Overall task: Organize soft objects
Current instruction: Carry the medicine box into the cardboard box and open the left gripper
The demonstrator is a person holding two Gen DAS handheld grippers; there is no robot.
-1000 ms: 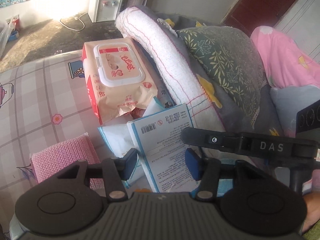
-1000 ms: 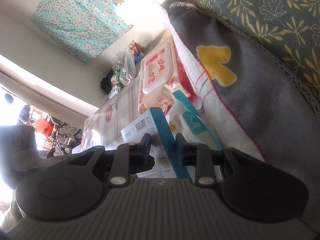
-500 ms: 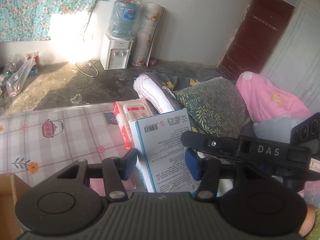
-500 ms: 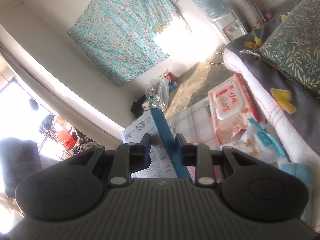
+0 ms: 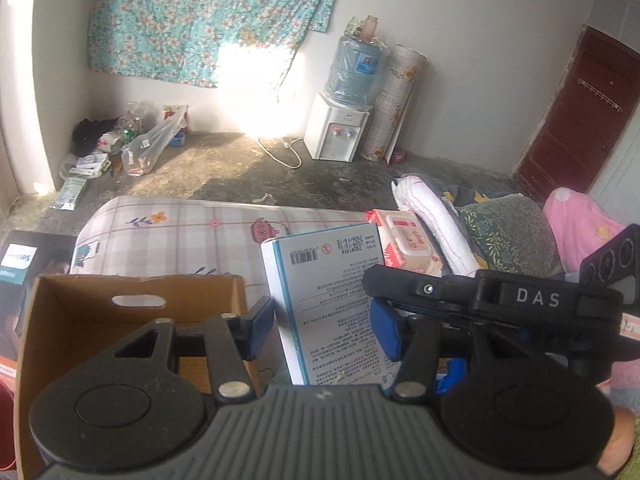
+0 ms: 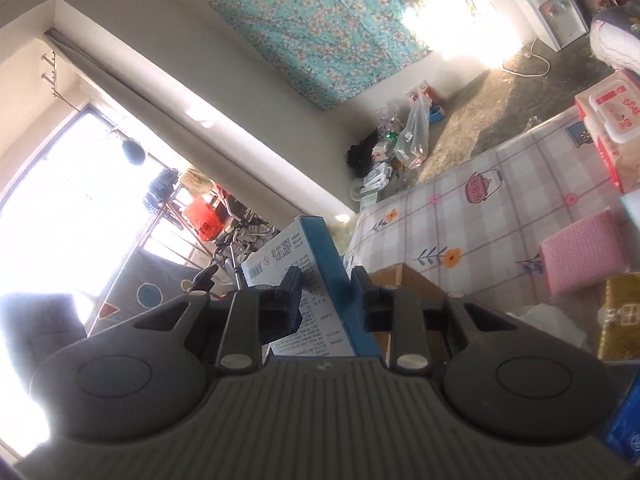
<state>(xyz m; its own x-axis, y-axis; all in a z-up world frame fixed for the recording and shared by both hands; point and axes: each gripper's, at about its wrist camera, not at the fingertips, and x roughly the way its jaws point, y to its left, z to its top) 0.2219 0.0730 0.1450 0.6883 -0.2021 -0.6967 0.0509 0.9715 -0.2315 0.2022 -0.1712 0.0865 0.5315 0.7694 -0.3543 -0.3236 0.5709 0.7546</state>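
I see the tissue pack (image 5: 336, 304), a white, blue-edged flat pack with small print and a barcode on its face, standing upright off the bed, its blue side (image 6: 340, 288) pinched between my right gripper's pads. Beside it on its left sits the open cardboard box (image 5: 132, 312), brown, with a hand slot in the far wall. On the checked sheet lies the wet-wipes pack (image 5: 408, 242), peach and red with a white flip lid, flat against the rolled white towel (image 5: 432, 216). The folded pink cloth (image 6: 584, 252) lies flat nearer the box, with a yellow pack (image 6: 620, 316) just beside it.
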